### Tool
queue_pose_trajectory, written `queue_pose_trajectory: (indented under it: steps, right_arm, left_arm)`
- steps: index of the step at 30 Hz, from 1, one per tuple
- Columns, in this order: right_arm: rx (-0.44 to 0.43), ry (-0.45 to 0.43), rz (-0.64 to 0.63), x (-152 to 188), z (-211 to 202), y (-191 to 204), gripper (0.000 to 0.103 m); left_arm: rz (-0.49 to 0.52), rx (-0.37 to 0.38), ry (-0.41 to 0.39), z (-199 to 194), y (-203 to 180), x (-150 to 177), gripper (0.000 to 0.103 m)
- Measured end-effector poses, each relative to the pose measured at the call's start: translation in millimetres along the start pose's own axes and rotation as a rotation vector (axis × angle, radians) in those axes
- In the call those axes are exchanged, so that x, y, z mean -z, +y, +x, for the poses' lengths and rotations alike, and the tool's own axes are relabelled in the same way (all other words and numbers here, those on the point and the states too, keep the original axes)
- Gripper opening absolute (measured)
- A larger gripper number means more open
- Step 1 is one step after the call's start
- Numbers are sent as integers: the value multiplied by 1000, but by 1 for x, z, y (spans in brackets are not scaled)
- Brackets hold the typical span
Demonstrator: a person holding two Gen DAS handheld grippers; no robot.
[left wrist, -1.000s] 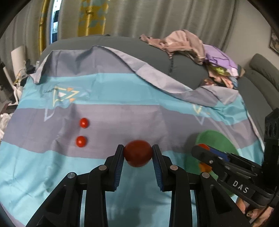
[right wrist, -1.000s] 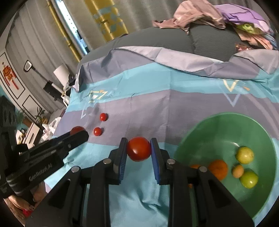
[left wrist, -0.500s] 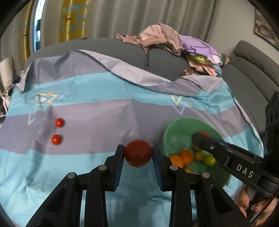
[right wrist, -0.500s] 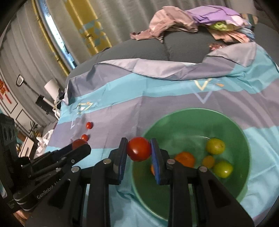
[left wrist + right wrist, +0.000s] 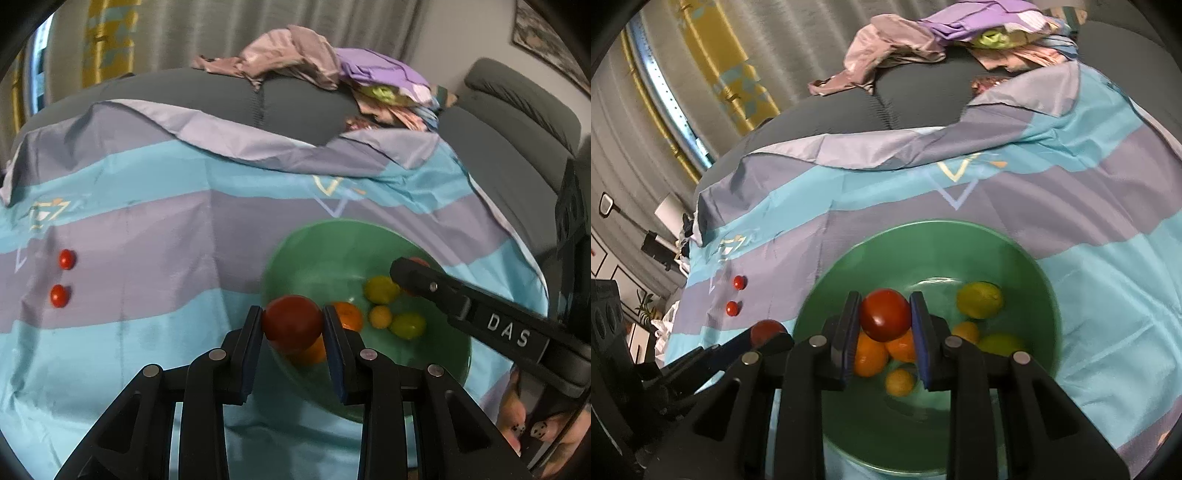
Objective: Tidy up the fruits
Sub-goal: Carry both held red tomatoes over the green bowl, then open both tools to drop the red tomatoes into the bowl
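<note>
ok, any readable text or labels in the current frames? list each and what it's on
"DAS": white letters on the black arm of the right tool, seen from the left wrist view.
Printed yellow and white triangle emblems on the blue and grey striped cloth: shapes only, no words.
Framed wall pictures at the left edge of the right wrist view: too small and blurred to read.
Nothing else legible.

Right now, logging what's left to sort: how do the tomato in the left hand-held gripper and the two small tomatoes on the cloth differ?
The held tomato is large; the two cherry tomatoes are far smaller. It is clamped in the left hand-held gripper by the green bowl; they lie loose on the striped cloth. All are round and red.
</note>
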State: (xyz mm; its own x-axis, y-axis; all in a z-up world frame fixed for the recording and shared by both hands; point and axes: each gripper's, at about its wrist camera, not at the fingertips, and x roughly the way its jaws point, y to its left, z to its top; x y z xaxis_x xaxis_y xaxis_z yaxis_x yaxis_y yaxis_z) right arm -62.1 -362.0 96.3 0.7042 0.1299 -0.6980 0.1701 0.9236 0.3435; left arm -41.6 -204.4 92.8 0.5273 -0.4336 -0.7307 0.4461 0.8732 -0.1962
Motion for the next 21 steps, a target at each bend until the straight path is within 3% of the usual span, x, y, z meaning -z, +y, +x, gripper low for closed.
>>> queue_pose_trajectory:
  steps: [6,19,21]
  right_arm:
    - [25,9,18,-1,3,-9,28]
    - [59,40,8,1,11,-11,29]
    - [66,39,13,1,10,-11,34]
  left_arm:
    - [18,57,50,15,-8,8,33]
    - [-4,106,65,20,-12,7,33]
    - [-10,114,63,18,-12,6,33]
